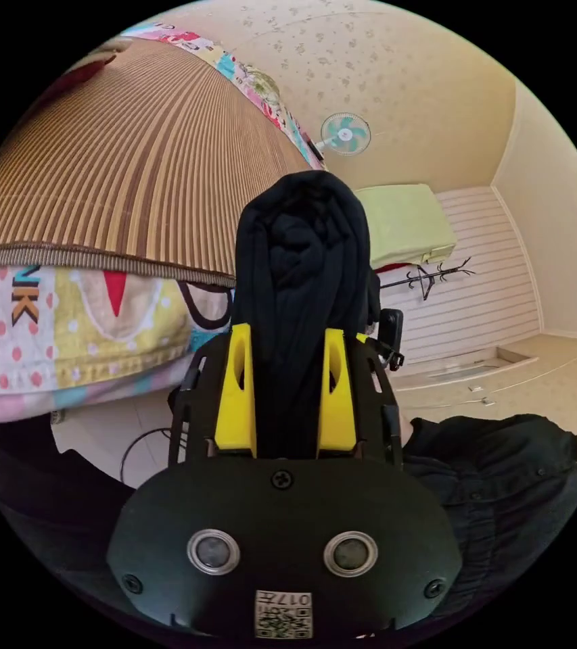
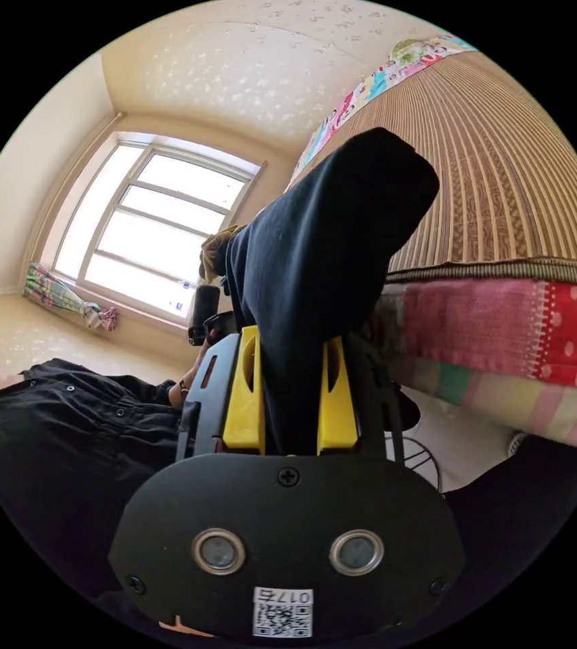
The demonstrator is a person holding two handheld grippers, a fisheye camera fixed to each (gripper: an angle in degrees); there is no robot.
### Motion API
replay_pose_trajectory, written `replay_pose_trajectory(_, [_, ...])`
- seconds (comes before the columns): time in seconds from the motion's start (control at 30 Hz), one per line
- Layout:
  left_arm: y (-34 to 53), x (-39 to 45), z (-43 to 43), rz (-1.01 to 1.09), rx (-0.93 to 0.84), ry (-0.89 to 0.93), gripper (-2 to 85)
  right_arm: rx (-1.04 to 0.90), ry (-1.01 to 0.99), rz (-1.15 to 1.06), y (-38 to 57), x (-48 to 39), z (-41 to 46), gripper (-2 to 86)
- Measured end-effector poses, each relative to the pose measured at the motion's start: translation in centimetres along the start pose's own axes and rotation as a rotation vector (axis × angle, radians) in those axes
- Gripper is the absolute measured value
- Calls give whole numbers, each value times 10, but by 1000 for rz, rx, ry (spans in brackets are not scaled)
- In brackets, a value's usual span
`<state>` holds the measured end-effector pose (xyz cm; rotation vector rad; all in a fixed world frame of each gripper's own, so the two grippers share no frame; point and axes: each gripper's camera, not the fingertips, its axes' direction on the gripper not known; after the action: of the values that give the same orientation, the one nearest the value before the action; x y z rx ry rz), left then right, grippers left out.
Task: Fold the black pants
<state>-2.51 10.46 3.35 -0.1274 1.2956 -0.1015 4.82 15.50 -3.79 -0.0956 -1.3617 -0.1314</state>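
Left gripper [image 1: 287, 351] has its yellow jaws clamped on a bunched fold of the black pants [image 1: 298, 270], and the right gripper [image 2: 291, 365] is clamped on the same dark cloth [image 2: 322, 250] in its own view, so the pants hang gathered between the two, held up off the bed. Behind them runs the bed's striped woven mat [image 1: 132, 176], laid over a patchwork quilt [image 1: 65, 331] whose coloured edge drops down the side. A person in a black buttoned shirt [image 1: 498, 466] stands close. A bright window [image 2: 146, 236] shows in the right gripper view, and a small fan [image 1: 345, 134] on the wall in the left gripper view.
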Motion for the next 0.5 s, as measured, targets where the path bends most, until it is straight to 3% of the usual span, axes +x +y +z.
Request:
replay_pose_trajectory(0.23, [-99, 133, 89, 312, -167, 252, 137, 355, 38, 2, 8, -25, -171, 121])
replay_pose_trajectory(0.33, [-167, 221, 155, 516, -252, 288, 141, 443, 251, -42, -22, -55, -275, 124])
replay_pose_trajectory(0.43, [-240, 310, 235, 638, -349, 199, 154, 502, 580, 67, -75, -74, -366, 134])
replay_pose_trajectory(0.5, [-275, 340, 277, 648, -366, 121, 156, 525, 901, 170, -123, -69, -411, 146])
